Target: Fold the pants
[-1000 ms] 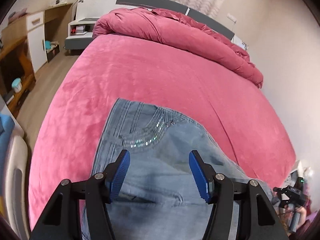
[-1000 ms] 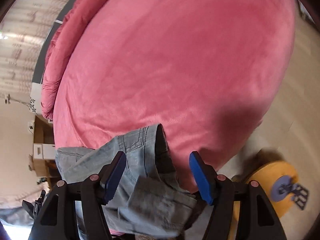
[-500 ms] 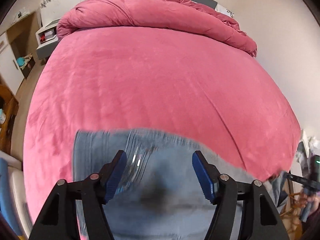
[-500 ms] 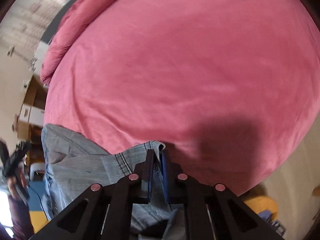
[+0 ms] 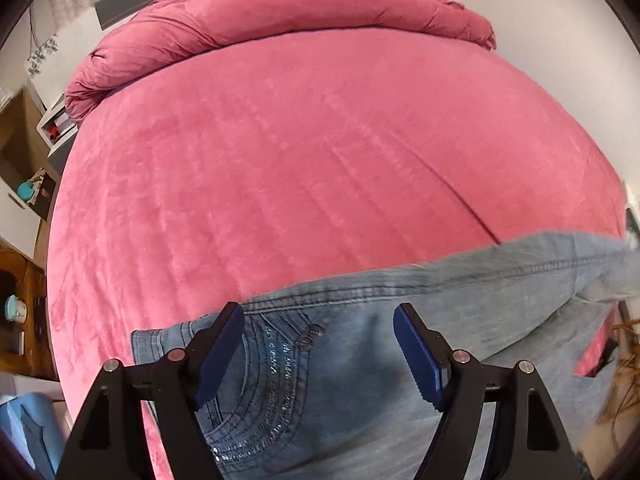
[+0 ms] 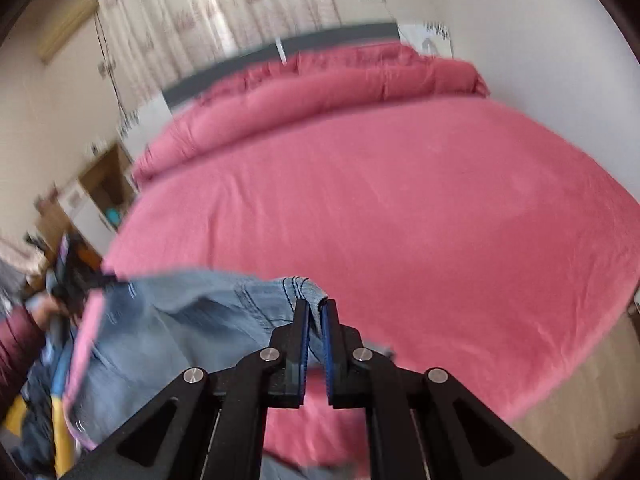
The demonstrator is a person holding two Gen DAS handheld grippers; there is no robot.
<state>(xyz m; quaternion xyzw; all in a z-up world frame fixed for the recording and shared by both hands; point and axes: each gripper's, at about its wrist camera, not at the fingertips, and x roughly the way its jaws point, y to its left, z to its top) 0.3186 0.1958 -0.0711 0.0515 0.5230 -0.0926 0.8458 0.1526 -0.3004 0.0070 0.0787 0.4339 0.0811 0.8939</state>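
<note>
Light blue jeans (image 5: pixel 360 344) with a sequinned pocket lie at the near edge of a pink bed (image 5: pixel 300 168). My left gripper (image 5: pixel 318 344) is open, its blue pads hovering over the waistband and pocket area, holding nothing. My right gripper (image 6: pixel 315 312) is shut on a stitched edge of the jeans (image 6: pixel 304 286) and holds it lifted above the bed (image 6: pixel 400 220). The rest of the jeans (image 6: pixel 160 320) trails down to the left, blurred.
A rolled pink duvet (image 5: pixel 280 20) lies along the headboard end. Wooden shelves and a white nightstand (image 5: pixel 52 128) stand to the left of the bed. Wooden floor (image 6: pixel 580 400) shows at the right.
My right gripper closed on the jeans edge and lifted it, swinging to face along the bed. The jeans got pulled and stretched across the near edge under my open left gripper.
</note>
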